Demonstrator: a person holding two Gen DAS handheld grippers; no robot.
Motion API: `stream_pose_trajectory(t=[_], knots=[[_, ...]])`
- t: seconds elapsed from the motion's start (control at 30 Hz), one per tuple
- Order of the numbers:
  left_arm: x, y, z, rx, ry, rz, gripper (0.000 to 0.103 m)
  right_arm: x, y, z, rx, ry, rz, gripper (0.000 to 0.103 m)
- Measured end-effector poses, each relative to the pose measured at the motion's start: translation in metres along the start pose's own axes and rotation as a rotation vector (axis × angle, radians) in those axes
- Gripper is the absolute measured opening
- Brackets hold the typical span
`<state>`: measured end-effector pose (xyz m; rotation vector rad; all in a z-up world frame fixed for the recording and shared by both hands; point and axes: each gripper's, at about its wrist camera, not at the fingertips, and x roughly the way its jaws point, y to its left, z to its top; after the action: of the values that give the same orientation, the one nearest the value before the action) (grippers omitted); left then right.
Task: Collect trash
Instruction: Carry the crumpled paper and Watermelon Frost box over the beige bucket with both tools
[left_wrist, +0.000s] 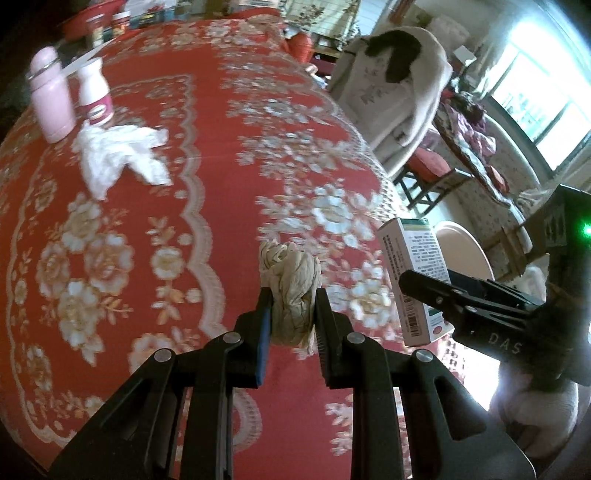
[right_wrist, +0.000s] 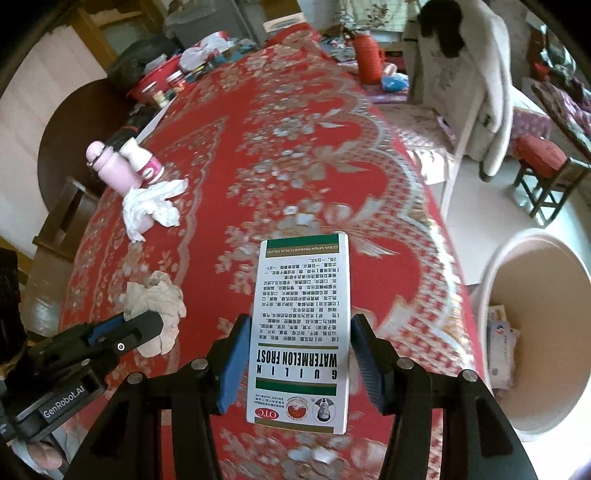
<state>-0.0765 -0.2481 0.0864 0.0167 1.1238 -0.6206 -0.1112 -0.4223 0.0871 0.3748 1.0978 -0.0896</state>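
A red tablecloth (right_wrist: 295, 155) with a pale floral pattern is covering the table I am working over, and much of it is blurring in both views. At its far left a pink flask (left_wrist: 50, 98) and a white bottle with a pink label (left_wrist: 94, 90) are standing side by side, with a white crumpled tissue (left_wrist: 118, 155) lying just in front of them. Beyond the table's right edge a chair draped in a white garment (right_wrist: 476, 85) is standing, and a pale round bin (right_wrist: 535, 332) with some paper inside is sitting on the floor beside the table.

I am angling both tools steeply downward over the cloth. My left gripper (left_wrist: 291, 310) is clamping a beige wad of tissue (left_wrist: 291, 291) between its pads, holding it above the cloth. My right gripper (right_wrist: 299, 358) is pinching a white and green medicine box (right_wrist: 301, 332) by its long sides, its print reading upside down to me, near the table's right edge and close to the bin. The two grippers are hanging side by side, near each other.
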Motion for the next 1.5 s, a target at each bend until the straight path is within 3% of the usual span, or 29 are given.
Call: stream_pose_trajectory(t=[1.5], knots=[[0.065, -0.21, -0.002, 0.242, 0.079, -0.174, 0.019, -0.095, -0.189, -0.051, 0.26, -0.063, -0.15, 0.053]])
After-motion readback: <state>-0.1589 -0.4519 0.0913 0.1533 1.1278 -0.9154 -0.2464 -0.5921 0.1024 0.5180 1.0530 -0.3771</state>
